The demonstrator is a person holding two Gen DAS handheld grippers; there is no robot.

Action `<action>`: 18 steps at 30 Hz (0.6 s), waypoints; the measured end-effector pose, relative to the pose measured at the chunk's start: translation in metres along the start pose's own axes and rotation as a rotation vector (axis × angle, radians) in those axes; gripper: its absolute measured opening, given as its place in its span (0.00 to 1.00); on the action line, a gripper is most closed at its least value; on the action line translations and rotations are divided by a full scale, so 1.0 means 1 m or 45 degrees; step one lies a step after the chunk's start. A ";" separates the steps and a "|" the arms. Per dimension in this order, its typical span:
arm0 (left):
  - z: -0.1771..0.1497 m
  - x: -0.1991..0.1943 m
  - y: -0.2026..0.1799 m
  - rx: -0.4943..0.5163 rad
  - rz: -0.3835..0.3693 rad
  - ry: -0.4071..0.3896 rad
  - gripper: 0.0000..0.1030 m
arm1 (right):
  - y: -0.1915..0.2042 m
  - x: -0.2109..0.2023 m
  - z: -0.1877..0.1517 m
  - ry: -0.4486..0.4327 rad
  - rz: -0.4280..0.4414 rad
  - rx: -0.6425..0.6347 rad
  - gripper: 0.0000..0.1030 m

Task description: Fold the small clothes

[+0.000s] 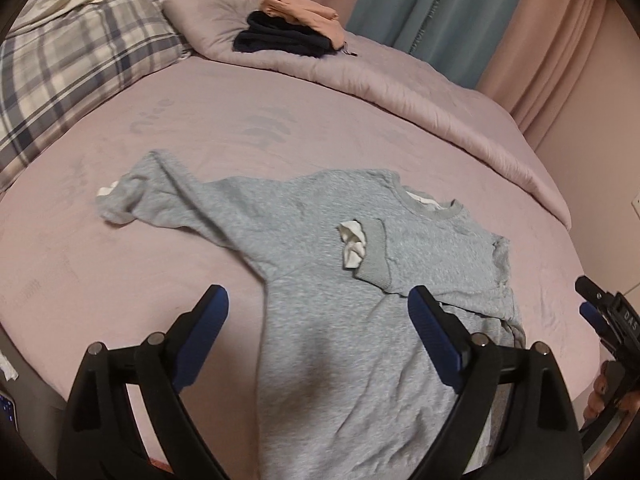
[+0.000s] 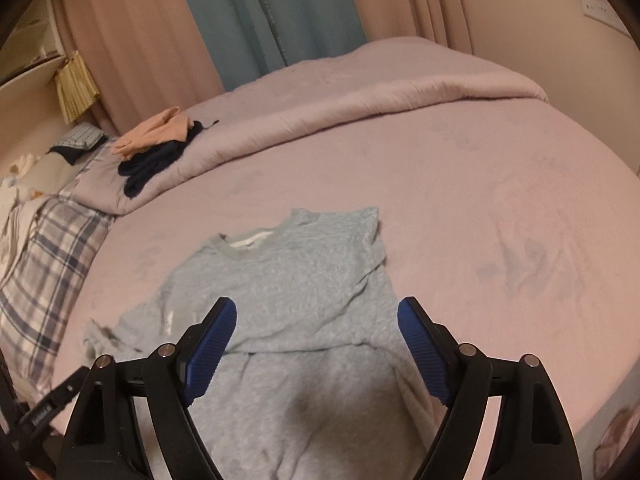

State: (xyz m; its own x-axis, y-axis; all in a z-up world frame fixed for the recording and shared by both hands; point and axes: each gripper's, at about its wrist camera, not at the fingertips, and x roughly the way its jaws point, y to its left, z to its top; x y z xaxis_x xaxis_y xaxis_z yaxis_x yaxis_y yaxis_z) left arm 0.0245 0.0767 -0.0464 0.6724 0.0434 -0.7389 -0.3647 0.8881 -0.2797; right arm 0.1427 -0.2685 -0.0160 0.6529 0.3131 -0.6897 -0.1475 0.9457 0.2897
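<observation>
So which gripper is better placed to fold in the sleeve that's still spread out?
Left, probably. The unfolded sleeve stretches out on the left gripper's side of the grey sweatshirt; the right gripper hangs over the side already folded in. Both are open.

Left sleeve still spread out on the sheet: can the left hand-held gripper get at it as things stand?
Probably yes. The left hand-held gripper is open above the grey sweatshirt, and the spread sleeve lies flat on the pink sheet with nothing on it or between them.
</observation>
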 end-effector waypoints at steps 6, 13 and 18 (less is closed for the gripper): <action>-0.005 -0.006 0.020 -0.054 0.032 -0.007 0.90 | 0.015 -0.008 -0.010 -0.045 -0.013 -0.041 0.80; -0.017 -0.007 0.039 -0.078 0.103 -0.025 0.90 | 0.024 -0.007 -0.025 -0.025 -0.023 -0.104 0.80; -0.027 -0.005 0.046 -0.061 0.129 -0.043 0.90 | 0.023 -0.006 -0.038 -0.025 -0.050 -0.098 0.80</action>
State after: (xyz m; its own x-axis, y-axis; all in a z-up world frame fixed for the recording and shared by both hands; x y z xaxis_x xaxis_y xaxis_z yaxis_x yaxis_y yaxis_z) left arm -0.0126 0.1053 -0.0721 0.6515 0.1481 -0.7441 -0.4618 0.8556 -0.2339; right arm 0.1067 -0.2450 -0.0304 0.6737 0.2745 -0.6862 -0.1779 0.9614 0.2099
